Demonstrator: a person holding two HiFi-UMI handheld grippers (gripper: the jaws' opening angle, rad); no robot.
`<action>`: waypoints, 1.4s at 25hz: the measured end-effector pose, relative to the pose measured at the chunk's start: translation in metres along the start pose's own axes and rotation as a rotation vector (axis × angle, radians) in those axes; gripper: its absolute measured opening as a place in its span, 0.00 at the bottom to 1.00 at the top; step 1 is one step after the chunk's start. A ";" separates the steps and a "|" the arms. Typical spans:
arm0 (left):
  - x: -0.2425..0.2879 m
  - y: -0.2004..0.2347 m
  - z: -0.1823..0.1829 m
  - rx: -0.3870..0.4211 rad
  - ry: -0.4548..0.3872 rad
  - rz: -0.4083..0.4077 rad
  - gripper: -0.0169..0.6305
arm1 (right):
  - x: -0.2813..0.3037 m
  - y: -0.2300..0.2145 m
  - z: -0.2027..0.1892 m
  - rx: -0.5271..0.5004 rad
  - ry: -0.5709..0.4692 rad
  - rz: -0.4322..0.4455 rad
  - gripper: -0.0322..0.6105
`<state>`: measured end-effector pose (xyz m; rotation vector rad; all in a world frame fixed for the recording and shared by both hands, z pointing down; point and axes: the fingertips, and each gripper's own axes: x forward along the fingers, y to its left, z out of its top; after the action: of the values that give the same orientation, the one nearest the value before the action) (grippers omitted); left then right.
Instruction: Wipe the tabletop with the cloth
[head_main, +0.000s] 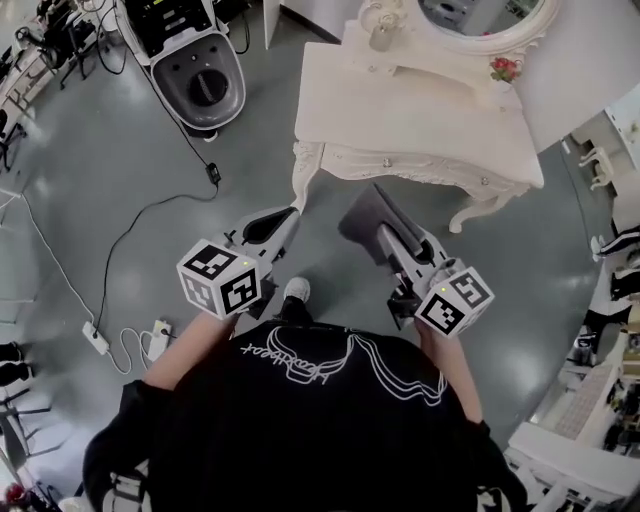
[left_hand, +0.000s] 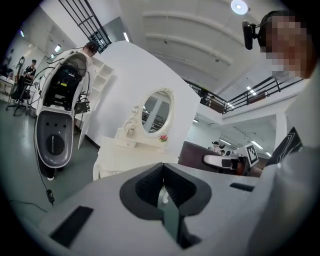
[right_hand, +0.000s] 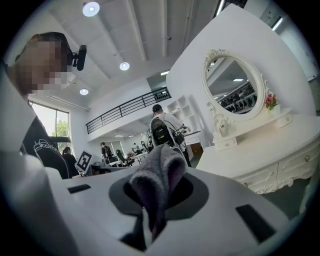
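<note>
Clamping grey cloth, the right gripper hovers near the table.

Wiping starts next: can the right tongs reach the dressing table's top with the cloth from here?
Probably yes: the right tongs hold the cloth just short of the tabletop, with nothing between.
</note>
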<state>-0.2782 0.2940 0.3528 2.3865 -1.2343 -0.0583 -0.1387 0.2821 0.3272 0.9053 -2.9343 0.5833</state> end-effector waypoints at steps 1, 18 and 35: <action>0.011 0.018 0.008 0.000 0.003 0.004 0.03 | 0.017 -0.012 0.006 0.004 0.007 -0.007 0.13; 0.123 0.161 0.062 -0.021 0.054 0.063 0.03 | 0.187 -0.136 0.031 -0.028 0.103 -0.007 0.13; 0.225 0.294 0.092 -0.149 0.056 0.247 0.03 | 0.368 -0.259 0.027 -0.002 0.291 0.175 0.14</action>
<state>-0.3902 -0.0630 0.4270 2.0811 -1.4352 -0.0065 -0.3008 -0.1238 0.4374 0.5145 -2.7621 0.6570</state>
